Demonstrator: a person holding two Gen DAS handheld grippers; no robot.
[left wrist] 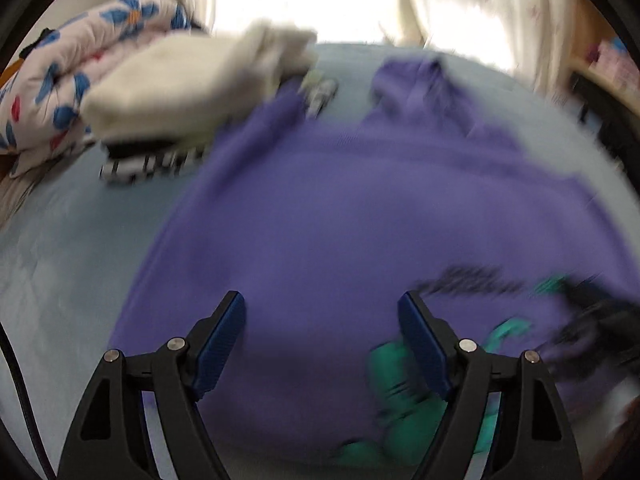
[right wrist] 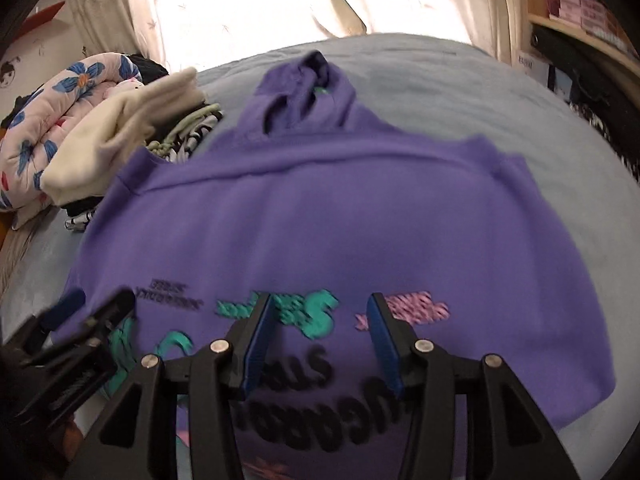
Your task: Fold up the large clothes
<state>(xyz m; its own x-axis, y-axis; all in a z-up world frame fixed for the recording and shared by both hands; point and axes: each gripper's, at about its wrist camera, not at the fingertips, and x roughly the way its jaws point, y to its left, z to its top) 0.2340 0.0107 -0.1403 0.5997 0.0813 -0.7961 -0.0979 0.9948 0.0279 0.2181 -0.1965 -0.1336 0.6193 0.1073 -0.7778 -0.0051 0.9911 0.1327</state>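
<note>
A purple hoodie (right wrist: 320,216) lies spread flat on the bed, hood at the far end, green, pink and black print near me. It also fills the left wrist view (left wrist: 340,208), which is blurred. My left gripper (left wrist: 321,316) is open and empty above the hoodie's near left part; it also shows at the lower left of the right wrist view (right wrist: 96,304). My right gripper (right wrist: 320,316) is open and empty above the printed area; it appears as a dark blur in the left wrist view (left wrist: 588,320).
The bed has a light blue sheet (right wrist: 520,104). A pile of folded clothes, cream on top (right wrist: 120,136), and a floral quilt (right wrist: 52,112) sit at the far left. Curtains (right wrist: 240,8) hang behind the bed. A wooden shelf (right wrist: 580,8) stands at the right.
</note>
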